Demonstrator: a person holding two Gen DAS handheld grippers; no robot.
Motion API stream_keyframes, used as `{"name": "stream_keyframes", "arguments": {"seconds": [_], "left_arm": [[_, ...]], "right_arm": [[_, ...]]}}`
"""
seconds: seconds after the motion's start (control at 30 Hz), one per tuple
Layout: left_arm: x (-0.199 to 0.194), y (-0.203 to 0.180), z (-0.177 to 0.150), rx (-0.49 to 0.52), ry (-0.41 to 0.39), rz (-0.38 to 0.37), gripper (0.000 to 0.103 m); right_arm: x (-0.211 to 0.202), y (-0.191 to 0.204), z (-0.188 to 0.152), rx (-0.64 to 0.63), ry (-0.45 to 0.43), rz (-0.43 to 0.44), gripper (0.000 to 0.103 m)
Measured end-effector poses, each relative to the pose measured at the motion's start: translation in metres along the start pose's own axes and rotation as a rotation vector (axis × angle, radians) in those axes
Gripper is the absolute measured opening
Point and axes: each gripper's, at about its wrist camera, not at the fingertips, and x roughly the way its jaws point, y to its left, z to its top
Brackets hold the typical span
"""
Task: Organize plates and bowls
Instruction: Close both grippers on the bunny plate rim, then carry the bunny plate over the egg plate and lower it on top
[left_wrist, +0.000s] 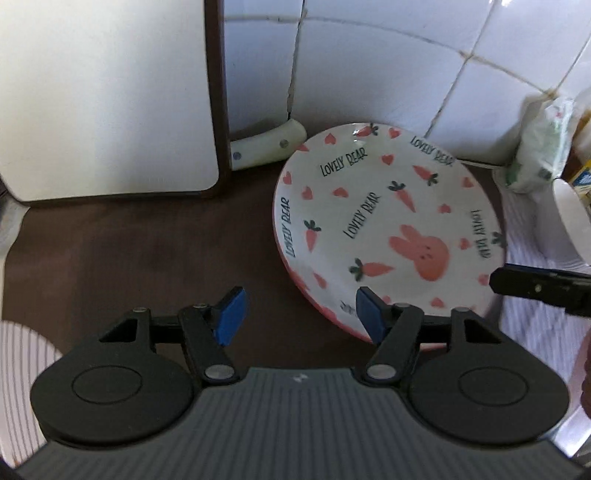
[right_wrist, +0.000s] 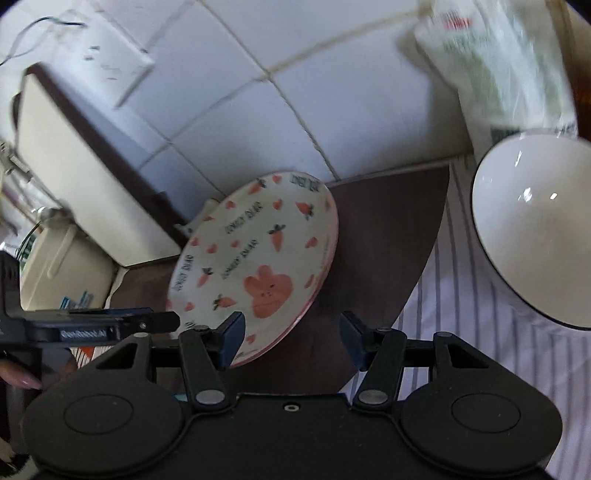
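The plate (left_wrist: 384, 221) carries the words "LOVELY BEAR" printed in dark capitals several times over, on its flat middle and round its rim, among pink hearts, carrots and a rabbit. In the right wrist view the left gripper (right_wrist: 162, 320) bears small white lettering that reads about "GenRobot.AI". Print on the white plastic bag (right_wrist: 491, 62) is too blurred to read.
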Motion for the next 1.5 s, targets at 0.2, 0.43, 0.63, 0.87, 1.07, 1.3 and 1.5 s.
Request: {"name": "stream_keyframes", "arguments": {"seconds": [0.2, 0.43, 0.63, 0.87, 1.07, 1.3, 1.5], "left_arm": [[0.025, 0.007, 0.009, -0.001, 0.012, -0.032, 0.058], [0.024, 0.008, 0.015, -0.003, 0.029, -0.108, 0.026], [0.014, 0.013, 0.017, -0.061, 0.064, -0.144, 0.022], [-0.019, 0.005, 0.001, -0.075, 0.071, -0.201, 0.021], [-0.064, -0.004, -0.017, -0.025, 0.056, -0.231, 0.021], [-0.115, -0.019, -0.029, 0.017, 0.020, -0.228, 0.021], [-0.149, -0.033, -0.046, 0.036, 0.042, -0.221, 0.021]], "right_arm": [[0.012, -0.013, 0.009, 0.065, -0.004, 0.031, 0.052], [0.024, -0.013, 0.015, 0.098, 0.004, -0.005, 0.015], [0.029, -0.010, 0.018, 0.118, 0.033, -0.021, 0.016], [0.013, -0.006, 0.012, 0.067, 0.039, -0.035, 0.016], [-0.027, 0.007, 0.000, 0.023, 0.011, -0.023, 0.016], [-0.076, 0.022, -0.023, 0.044, -0.015, 0.006, 0.017], [-0.115, 0.033, -0.050, 0.059, -0.045, 0.025, 0.019]]}}
